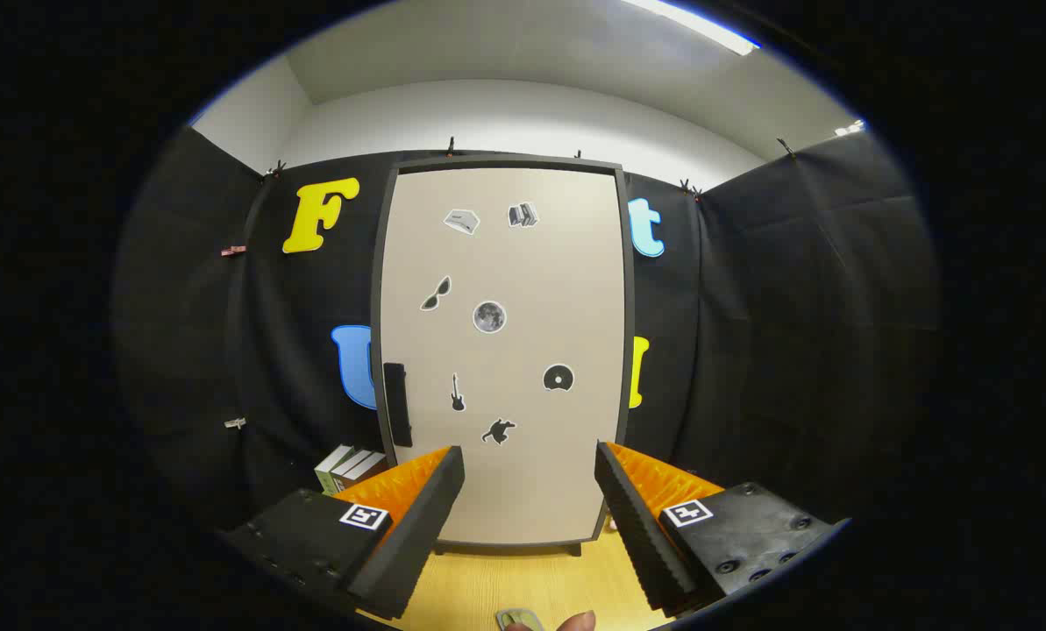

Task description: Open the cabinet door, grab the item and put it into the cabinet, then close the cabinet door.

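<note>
Ahead, tongs point(530, 464) gape wide before one shut cabinet point(502, 350) bearing seven stickers, perhaps three books point(347, 467) beside.

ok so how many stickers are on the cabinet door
7 on the cabinet door: two near the top, sunglasses and moon mid-door, guitar and disc lower, a dark figure just above the open fingers.

Gripper point(530, 463) fingers wide apart, empty.
</note>
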`<action>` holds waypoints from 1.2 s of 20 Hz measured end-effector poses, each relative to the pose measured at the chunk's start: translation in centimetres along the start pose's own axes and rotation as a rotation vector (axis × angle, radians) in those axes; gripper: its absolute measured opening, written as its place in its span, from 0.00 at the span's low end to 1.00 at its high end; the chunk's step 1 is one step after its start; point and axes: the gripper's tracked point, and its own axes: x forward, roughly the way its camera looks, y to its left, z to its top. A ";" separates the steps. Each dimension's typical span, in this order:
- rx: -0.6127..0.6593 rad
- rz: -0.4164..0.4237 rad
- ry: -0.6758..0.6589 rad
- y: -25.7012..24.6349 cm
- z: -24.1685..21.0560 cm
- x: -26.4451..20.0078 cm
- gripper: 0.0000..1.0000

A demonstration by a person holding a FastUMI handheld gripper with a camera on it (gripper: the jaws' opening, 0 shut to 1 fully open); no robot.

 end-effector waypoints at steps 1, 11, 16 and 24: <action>0.002 -0.002 -0.001 0.0 -0.1 0.2 0.98; -0.002 -0.004 -0.005 0.9 0.0 0.3 0.98; 0.003 -0.006 -0.009 0.9 0.0 0.0 0.97; 0.045 0.044 -0.027 4.2 0.3 1.9 0.98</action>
